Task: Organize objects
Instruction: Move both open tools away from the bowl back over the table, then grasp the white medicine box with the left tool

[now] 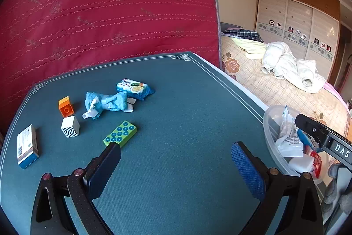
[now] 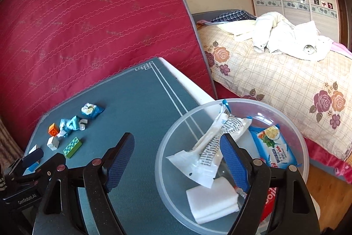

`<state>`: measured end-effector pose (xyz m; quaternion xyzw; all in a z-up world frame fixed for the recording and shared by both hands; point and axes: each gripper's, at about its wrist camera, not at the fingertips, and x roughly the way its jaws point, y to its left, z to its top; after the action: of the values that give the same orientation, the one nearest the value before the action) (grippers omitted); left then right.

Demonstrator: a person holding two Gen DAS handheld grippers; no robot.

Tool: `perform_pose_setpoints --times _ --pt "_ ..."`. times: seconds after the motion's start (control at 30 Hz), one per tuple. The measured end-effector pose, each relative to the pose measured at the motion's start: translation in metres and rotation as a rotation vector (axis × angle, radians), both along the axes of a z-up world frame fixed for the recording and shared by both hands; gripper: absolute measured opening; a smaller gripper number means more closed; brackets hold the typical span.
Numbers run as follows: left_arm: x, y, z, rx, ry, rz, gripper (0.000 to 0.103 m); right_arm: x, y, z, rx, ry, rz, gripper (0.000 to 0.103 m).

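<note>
Currently both grippers stand with jaws wide apart and empty: the left gripper [image 1: 176, 163] over the teal counter [image 1: 176, 102], the right gripper [image 2: 177, 153] above the clear bowl [image 2: 303, 144] holding packets. On the counter lie a green block [image 1: 120, 133], orange block [image 1: 66, 106], white cube [image 1: 70, 126], snack packet [image 1: 134, 88] and crumpled blue wrapper [image 1: 105, 102].
</note>
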<state>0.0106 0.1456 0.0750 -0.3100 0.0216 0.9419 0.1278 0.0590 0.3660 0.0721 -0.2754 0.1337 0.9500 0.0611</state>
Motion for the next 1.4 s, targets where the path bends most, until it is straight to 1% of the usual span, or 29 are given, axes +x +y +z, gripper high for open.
perform_pose_setpoints --times 0.27,0.67,0.97,1.2,1.4 --pt "-0.01 -0.04 -0.007 0.009 -0.026 0.081 0.102 -0.014 -0.036 -0.001 0.017 -0.01 0.073 0.082" --pt "-0.026 -0.106 -0.016 0.012 -0.055 0.244 0.102 -0.034 -0.09 -0.023 0.024 -0.082 0.219 0.082" --pt "-0.037 -0.165 -0.019 0.006 -0.061 0.412 0.102 -0.045 -0.118 -0.039 0.028 -0.137 0.312 0.083" --pt "-0.048 -0.216 -0.021 -0.006 -0.079 0.568 0.102 -0.051 -0.13 -0.045 0.027 -0.154 0.34 0.083" --pt "-0.065 -0.249 -0.029 -0.018 -0.11 0.656 0.102 -0.057 -0.139 -0.048 0.034 -0.166 0.355 0.083"
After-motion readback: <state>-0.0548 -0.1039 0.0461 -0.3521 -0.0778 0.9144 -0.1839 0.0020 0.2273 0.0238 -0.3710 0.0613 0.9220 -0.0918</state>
